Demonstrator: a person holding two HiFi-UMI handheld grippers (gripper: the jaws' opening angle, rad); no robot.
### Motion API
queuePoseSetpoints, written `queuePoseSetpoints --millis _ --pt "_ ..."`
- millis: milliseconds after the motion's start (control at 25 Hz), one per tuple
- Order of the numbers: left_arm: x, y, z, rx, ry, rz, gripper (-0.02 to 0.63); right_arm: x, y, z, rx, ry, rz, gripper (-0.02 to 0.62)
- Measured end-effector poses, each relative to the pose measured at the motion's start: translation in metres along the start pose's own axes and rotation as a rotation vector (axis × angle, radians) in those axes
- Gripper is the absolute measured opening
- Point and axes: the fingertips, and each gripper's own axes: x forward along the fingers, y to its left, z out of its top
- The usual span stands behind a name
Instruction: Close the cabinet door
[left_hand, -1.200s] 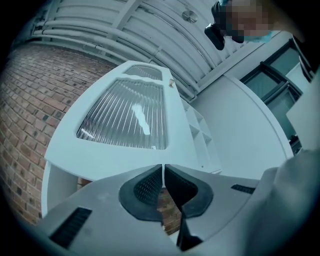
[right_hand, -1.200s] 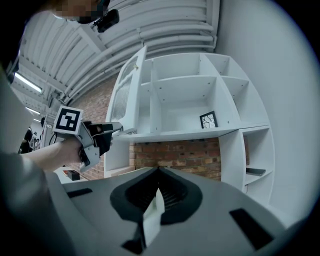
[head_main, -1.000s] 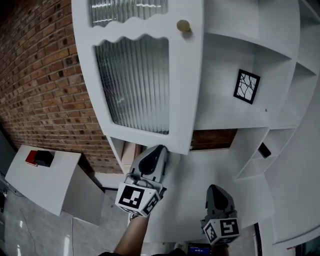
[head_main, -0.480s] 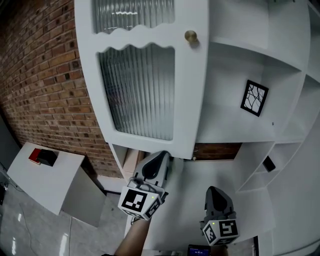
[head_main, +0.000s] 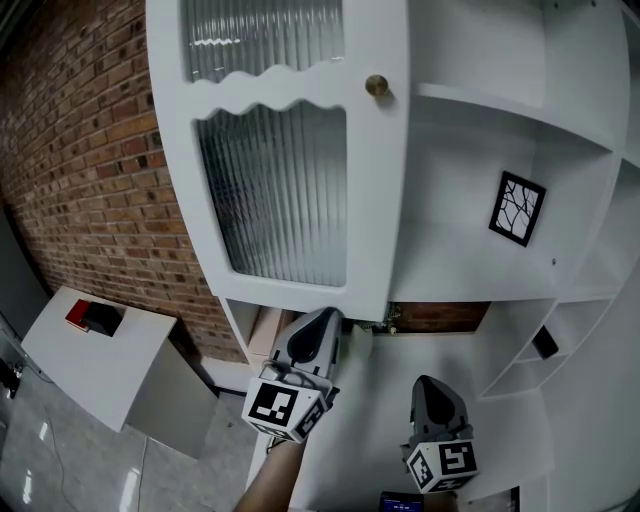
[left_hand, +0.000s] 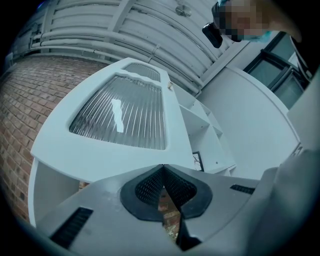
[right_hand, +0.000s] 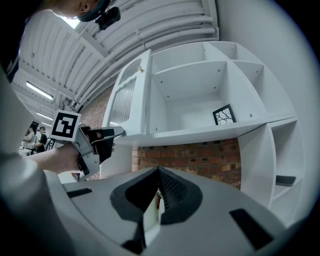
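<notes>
Cabinet door (head_main: 280, 170): ajar.
Left tool (head_main: 325, 319): jaws together, empty, tip under door's bottom edge.
Right tool (head_main: 432, 384): jaws together, empty.

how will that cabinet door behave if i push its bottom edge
The door looks rigid and hinged, so it will likely swing, not flex. Its ribbed glass probably adds weight and is fragile; push the frame.

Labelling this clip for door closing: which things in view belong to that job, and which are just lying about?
Job: cabinet door, door knob, left gripper shut by its bottom edge.
Lying about: framed picture, red and black things on side table.
</notes>
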Motion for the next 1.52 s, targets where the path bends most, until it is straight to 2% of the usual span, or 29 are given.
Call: queuePoseSetpoints --millis 280,840,1000,1120,1320,1520 --pt "0.007 0.006 -0.002 0.004 -0.014 0.03 0.014 0.008 -0.003 -0.004 -0.003 0.002 0.027 0.0" --pt "0.018 0.012 -0.005 -0.014 -0.002 0.061 0.014 0.016 -0.021 0.002 -0.031 0.001 0.014 0.0" --pt "0.003 0.008 -0.003 -0.011 0.019 0.074 0.014 0.004 -0.019 0.006 -0.024 -0.002 -0.003 0.0" --pt "-0.01 0.003 -0.005 -0.028 0.038 0.047 0.014 -0.004 -0.011 0.009 -0.027 -0.013 -0.012 0.0" --pt "-0.049 -0.004 -0.014 -0.063 0.092 0.017 0.014 -0.026 0.02 0.002 -0.027 0.024 -0.037 0.0" --pt "-0.094 -0.003 -0.017 -0.107 0.132 0.019 0.014 -0.046 0.056 -0.002 -0.014 0.035 -0.032 0.0"
